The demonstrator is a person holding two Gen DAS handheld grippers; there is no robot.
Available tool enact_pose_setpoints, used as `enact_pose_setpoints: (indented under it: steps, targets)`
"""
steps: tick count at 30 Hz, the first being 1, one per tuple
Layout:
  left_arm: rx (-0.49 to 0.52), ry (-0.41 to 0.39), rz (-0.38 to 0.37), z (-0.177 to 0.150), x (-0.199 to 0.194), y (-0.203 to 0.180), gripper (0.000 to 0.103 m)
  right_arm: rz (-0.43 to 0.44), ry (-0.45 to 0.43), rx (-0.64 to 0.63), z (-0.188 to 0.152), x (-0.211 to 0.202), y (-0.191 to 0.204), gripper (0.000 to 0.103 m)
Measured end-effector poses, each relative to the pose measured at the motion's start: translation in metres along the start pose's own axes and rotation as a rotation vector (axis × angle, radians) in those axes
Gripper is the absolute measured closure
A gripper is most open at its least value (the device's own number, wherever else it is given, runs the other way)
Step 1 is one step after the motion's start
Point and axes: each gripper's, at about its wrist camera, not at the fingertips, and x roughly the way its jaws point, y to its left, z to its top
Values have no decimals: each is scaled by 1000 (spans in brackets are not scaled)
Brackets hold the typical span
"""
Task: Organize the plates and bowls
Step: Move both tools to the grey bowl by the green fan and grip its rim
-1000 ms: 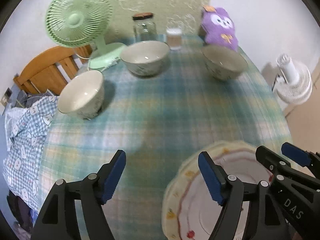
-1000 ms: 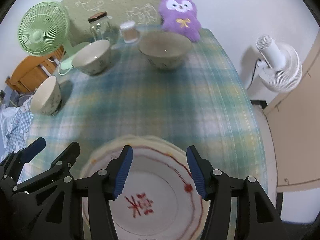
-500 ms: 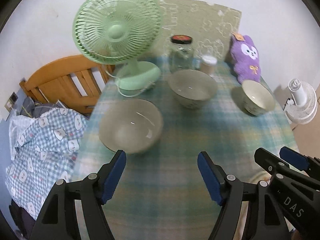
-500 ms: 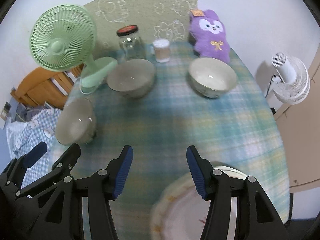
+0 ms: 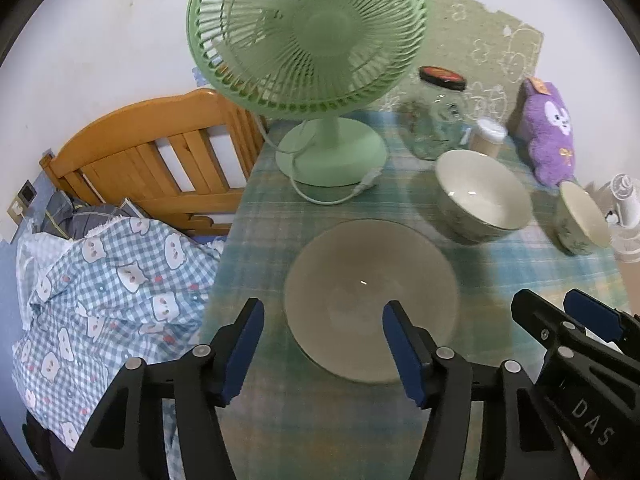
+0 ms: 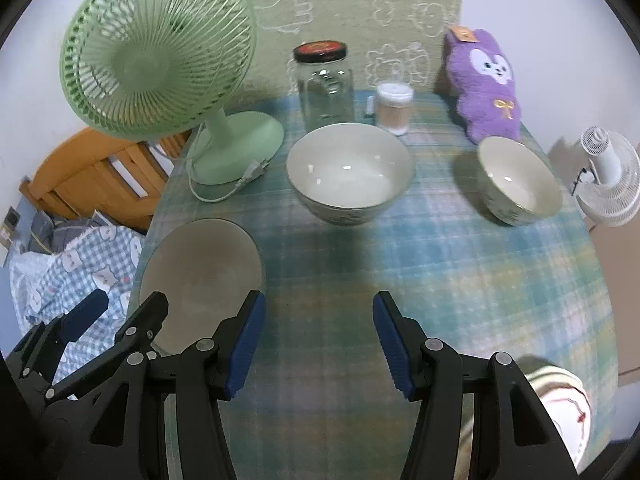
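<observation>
Three bowls sit on the checked tablecloth, and the nearest bowl is the one in hand: it stands in front of the green desk fan, close to the table edge on the bed side, with the left gripper hovering just above its near rim. That gripper's jaws are spread wide and hold nothing; one blue pad lies over the bowl's near edge, the other over the cloth outside it. The right gripper is also wide open and empty, over bare cloth beside the same bowl.

The larger bowl stands in front of the fan's base side, just before the glass jar, and the smaller bowl sits further from the fan, just below the purple plush rabbit. A stack of plates shows at the near corner, well apart from the fan.

To take the near bowl well, I would straddle its rim wall with one pad inside and one outside, then close firmly before lifting, keeping clear of the fan's loose cord.

Motion blur dulls the near bowl, so its pattern and depth are hard to judge. The plates are cut off by the frame and by the right gripper's arm, so their count cannot be told.
</observation>
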Motion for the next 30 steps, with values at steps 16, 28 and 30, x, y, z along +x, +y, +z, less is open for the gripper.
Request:
enact_pose_setpoints:
  steps: [16, 28, 30]
  targets:
    - [55, 66, -21, 8, 61, 17, 70, 4, 76, -36, 10, 68, 36, 69]
    - [69, 87, -65, 10, 68, 21, 88, 57, 105, -47, 11, 80, 42, 90]
    - [69, 89, -68, 10, 67, 22, 88, 52, 104, -56, 10, 79, 44, 90]
